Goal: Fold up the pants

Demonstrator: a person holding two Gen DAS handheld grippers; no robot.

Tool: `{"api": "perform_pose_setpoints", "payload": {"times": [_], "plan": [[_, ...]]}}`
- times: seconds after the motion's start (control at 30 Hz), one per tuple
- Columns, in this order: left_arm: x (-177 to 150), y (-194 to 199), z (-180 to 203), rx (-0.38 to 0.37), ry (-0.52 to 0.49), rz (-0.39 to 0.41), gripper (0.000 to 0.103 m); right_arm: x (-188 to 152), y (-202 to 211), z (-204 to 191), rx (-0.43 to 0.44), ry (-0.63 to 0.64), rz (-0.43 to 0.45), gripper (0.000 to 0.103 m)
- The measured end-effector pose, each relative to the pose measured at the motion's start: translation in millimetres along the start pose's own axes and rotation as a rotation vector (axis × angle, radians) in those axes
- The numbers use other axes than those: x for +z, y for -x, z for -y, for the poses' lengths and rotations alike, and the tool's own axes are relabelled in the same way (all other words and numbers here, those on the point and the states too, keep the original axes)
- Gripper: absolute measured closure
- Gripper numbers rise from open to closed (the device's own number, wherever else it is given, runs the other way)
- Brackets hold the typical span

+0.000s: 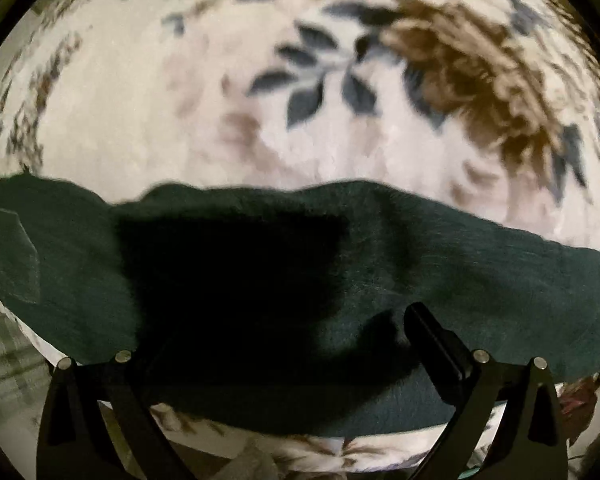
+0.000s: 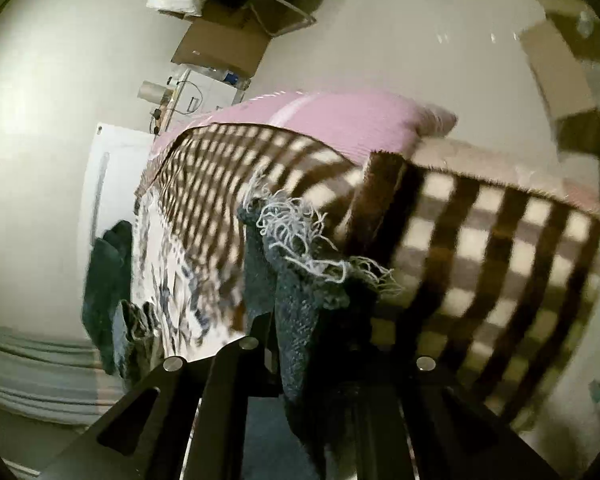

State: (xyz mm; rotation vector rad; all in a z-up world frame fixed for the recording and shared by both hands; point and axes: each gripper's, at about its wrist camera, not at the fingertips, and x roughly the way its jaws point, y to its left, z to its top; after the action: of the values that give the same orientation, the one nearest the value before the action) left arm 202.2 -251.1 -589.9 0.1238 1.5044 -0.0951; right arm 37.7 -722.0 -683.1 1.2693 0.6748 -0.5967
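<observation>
Pants [image 2: 300,280], frayed blue denim, hung pinched in our right gripper [image 2: 312,344], lifted, we judged, to carry a hem over for a fold. Our left gripper [image 1: 276,340] gaped wide, grasping nothing, above dark green fabric [image 1: 460,264] on the floral blanket [image 1: 140,112]. A checked blanket [image 2: 480,260], pink pillow [image 2: 340,120] and cardboard box [image 2: 220,44] lay beyond.

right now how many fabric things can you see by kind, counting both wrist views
Garments: 2, the dark green folded pants and the frayed blue denim piece
Bed covers: 2, the cream floral blanket and the brown-and-cream checked blanket
Pillows: 1, the pink striped pillow
Total: 5
</observation>
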Motion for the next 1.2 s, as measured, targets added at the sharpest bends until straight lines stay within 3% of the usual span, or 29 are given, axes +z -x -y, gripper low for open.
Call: {"api": "perform_pose_setpoints", "payload": {"times": [0.23, 0.4, 0.7, 1.0, 1.2], "plan": [[-1.4, 40.3, -10.6, -0.031, -0.044, 0.076, 0.0, -54.3, 42.5, -90.5, -0.048, 0.205, 0.018, 0.094], [-2.8, 63.7, -55.2, -0.062, -0.032, 0.088, 0.0, -123.3, 47.3, -147.9, -0.053, 0.307, -0.011, 0.094], [-1.5, 80.4, -175.7, -0.036, 0.029, 0.13, 0.0, -254.4, 6.8, -206.5, -0.044, 0.409, -0.142, 0.094], [-37.6, 66.9, -270.0, -0.005, 0.181, 0.102, 0.0, -396.8, -41.2, -250.6, -0.012, 0.601, -0.336, 0.094], [-62.7, 56.1, -316.3, 0.021, 0.26, 0.074, 0.0, -481.8, -73.7, -258.3, -0.027, 0.731, -0.456, 0.094]]}}
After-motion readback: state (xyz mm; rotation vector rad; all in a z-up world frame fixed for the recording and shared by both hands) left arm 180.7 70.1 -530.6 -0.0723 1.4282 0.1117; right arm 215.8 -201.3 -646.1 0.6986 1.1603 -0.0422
